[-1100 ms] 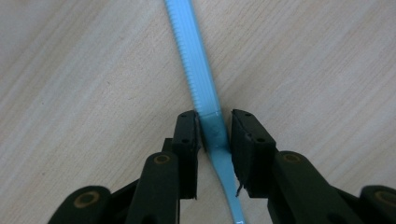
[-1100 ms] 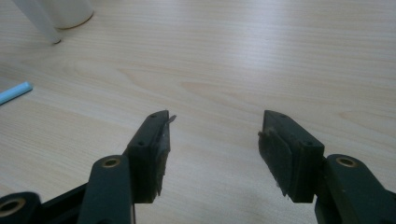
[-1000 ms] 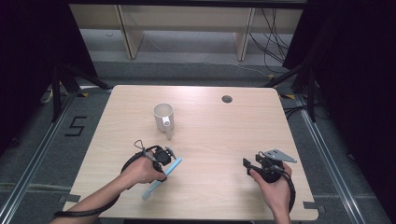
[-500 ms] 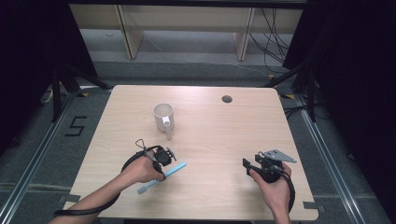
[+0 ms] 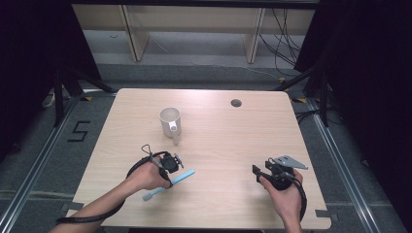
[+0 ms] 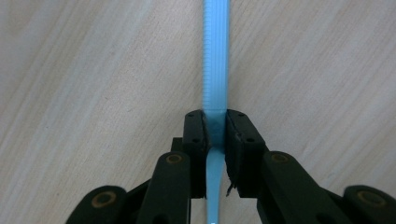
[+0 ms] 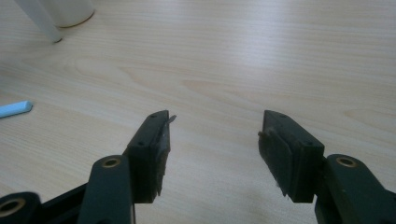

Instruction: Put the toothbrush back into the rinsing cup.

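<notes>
Two hand-held black grippers, bare forearms

The left gripper (image 6: 215,140) has flat black jaws on hinged links with brass-coloured pivot pins and small screws; a black cable loops behind it. The right gripper (image 7: 214,154) is built alike, with worn pads, carries a grey three-cornered plate on top and trails a black cable
</notes>
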